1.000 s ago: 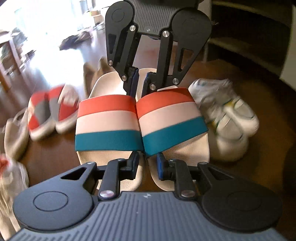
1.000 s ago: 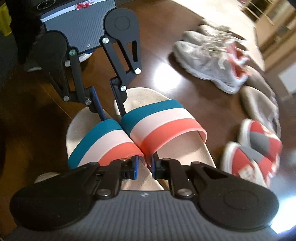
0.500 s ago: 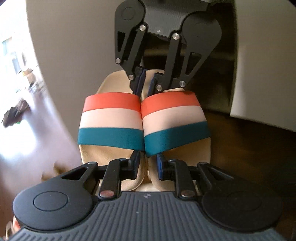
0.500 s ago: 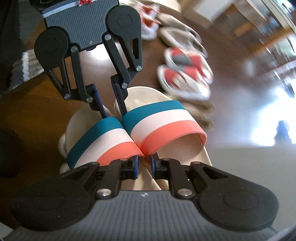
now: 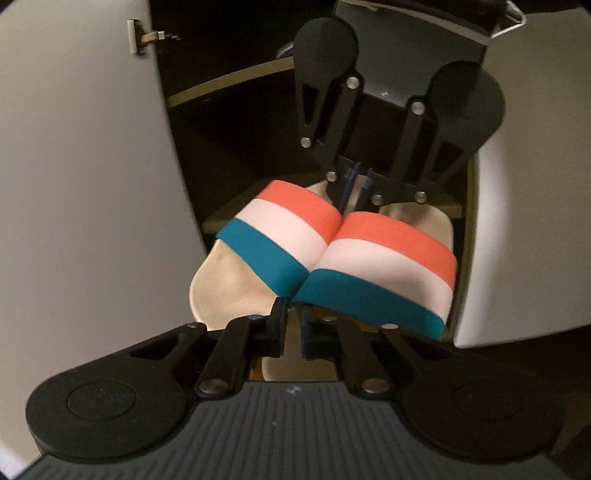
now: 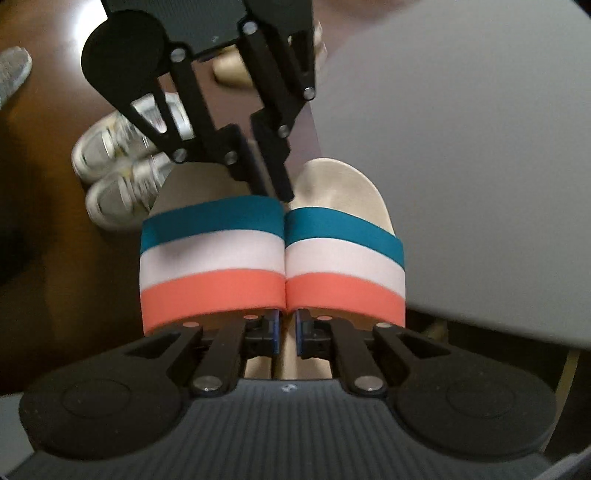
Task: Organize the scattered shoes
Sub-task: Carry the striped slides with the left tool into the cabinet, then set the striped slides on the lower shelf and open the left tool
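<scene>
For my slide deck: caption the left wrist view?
Two claws carry striped slides toward an open shoe cabinet.

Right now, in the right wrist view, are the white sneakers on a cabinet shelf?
No, the white sneakers sit on the dark wooden floor, beyond the striped slides.

Open cabinet with pale grey doors (image 5: 85,184), small metal hinge (image 5: 142,36) on the left door, dark interior with light-edged shelves (image 5: 229,79), dim and blurred, dark brown glossy floor (image 6: 48,122), faint glare, possibly window light
</scene>
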The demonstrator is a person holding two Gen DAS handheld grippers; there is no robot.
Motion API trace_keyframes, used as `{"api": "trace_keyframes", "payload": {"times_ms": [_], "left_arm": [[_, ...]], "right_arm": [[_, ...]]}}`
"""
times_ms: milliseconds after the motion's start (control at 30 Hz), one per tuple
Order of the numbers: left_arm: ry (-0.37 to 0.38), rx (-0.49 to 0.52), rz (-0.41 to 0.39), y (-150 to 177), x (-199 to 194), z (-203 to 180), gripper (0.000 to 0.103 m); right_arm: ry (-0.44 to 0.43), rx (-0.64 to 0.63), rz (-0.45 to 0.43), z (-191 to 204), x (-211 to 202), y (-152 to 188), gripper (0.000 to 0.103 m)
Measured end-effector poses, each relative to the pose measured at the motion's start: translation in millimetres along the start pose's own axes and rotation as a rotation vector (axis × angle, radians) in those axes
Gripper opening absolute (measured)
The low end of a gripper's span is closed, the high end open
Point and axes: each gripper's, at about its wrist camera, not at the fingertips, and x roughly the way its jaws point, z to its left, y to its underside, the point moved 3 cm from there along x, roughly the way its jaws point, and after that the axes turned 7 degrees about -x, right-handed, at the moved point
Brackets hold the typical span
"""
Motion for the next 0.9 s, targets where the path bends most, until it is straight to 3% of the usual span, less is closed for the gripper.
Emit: {"api": "trace_keyframes", "payload": {"times_ms": [233, 500, 833, 900], "left_arm": [[0.011, -0.061, -0.035, -23.9, 41.5, 1.8, 0.0], [0.01, -0.071, -0.015, -50.9, 86.3, 4.4, 0.0], [0.025, -0.053, -0.007, -56.1, 102.5, -2.0, 0.0], [0.035, -0.058, -0.012, -57.5, 107.0, -3.9, 0.0]], "right_arm": [[0.016, -0.018, 0.137, -20.7, 3.2, 34.4, 0.005], [0.006, 0.01, 0.377, -57.2, 36.3, 62.4, 0.004], [0.029, 0.067, 0.55, -66.3, 60.0, 78.7, 0.004], [0.046, 0.069, 0.594, -67.0, 62.3, 82.2, 0.012]]}}
